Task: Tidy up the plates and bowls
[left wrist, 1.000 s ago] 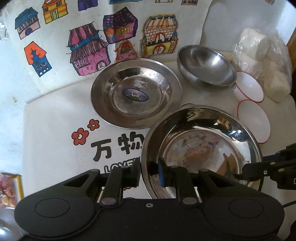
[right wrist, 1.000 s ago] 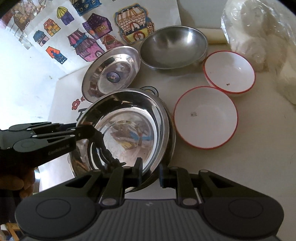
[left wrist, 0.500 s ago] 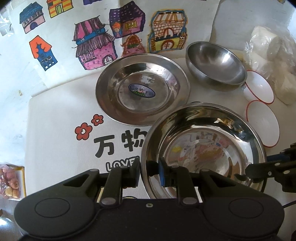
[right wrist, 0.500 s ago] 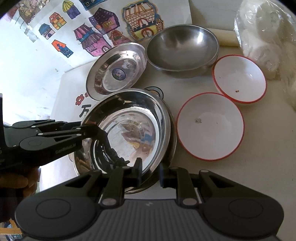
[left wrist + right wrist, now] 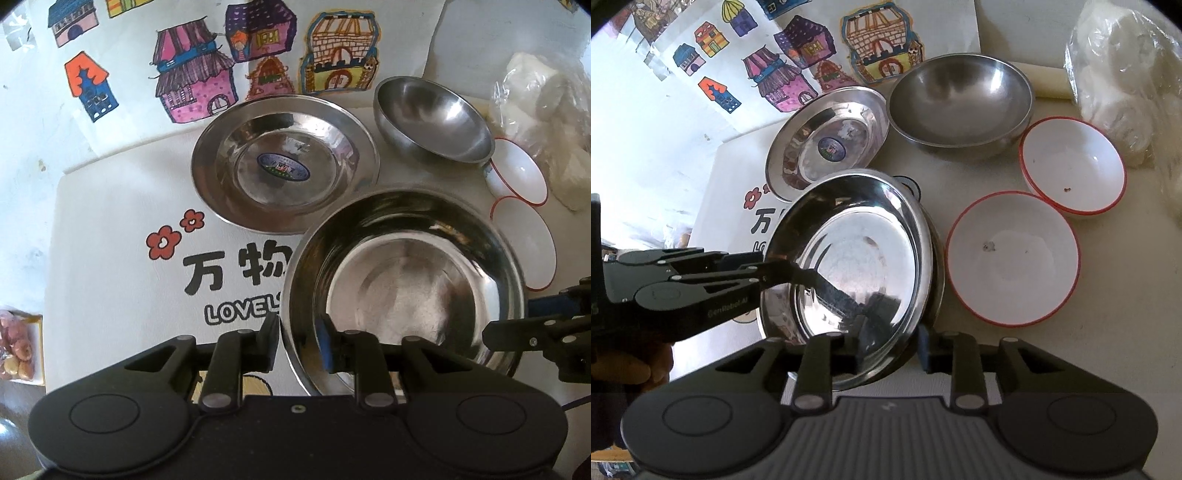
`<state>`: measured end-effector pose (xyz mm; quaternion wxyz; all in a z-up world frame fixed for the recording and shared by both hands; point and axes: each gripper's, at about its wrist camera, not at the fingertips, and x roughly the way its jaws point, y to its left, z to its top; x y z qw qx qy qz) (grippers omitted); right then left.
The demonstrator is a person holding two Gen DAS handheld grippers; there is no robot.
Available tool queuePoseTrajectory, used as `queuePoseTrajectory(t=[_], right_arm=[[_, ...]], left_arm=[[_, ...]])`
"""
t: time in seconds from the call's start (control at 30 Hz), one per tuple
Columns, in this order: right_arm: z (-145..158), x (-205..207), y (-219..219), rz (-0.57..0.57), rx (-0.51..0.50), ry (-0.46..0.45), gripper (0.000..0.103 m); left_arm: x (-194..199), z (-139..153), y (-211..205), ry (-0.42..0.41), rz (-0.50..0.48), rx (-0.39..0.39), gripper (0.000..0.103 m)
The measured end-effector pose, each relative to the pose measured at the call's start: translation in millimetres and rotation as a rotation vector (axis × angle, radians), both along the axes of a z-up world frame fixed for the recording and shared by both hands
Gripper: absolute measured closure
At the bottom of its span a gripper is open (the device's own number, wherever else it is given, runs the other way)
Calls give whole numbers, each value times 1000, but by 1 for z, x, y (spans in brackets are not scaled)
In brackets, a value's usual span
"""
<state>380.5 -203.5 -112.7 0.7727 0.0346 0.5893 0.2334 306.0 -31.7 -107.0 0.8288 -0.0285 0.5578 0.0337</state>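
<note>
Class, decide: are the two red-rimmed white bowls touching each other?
Cannot tell. In the right wrist view the near bowl and far bowl meet at their rims, but overlap hides any gap.

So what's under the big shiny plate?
Another steel dish's rim peeks out beneath the big shiny plate; the rest is covered. Both tools' jaws are opening around the plate's rim.

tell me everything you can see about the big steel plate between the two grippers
The big steel plate is round, shiny and mirror-like, with a wide sloped rim and a flat centre, and it holds nothing. It lies partly over the printed mat, beside a smaller steel plate. Its rim sits between the fingers of the left gripper and the right gripper, both of which are opening.
</note>
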Motion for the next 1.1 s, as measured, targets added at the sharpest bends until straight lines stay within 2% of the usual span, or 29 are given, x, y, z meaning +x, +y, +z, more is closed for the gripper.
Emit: queuePoseTrajectory(t=[0.1, 0.17, 0.23, 0.3, 0.43, 0.6, 0.7, 0.83, 1.1], right_arm=[[-1, -1, 0, -15, -8, 6, 56], [-1, -3, -2, -24, -8, -1, 55], [2, -6, -3, -33, -7, -11, 46], [7, -9, -3, -41, -13, -30, 34], [19, -11, 0, -66, 2, -79, 20], [31, -4, 12, -100, 81, -147, 7], [32, 6, 25, -117, 114, -160, 4], [26, 23, 42, -139, 109, -162, 4], [7, 52, 67, -235, 101, -162, 4]], left_arm=[[-2, 3, 3, -5, 22, -3, 56], [-4, 6, 8, -17, 42, 11, 32], [-6, 10, 14, -36, 68, 40, 20], [-5, 13, 22, -45, 97, 57, 13], [-2, 17, 45, -56, 166, 58, 4], [10, 19, 76, -83, 204, 61, 1], [25, 17, 93, -99, 204, 39, 1], [46, 13, 109, -113, 177, 7, 1], [90, 2, 122, -115, 63, -26, 1]])
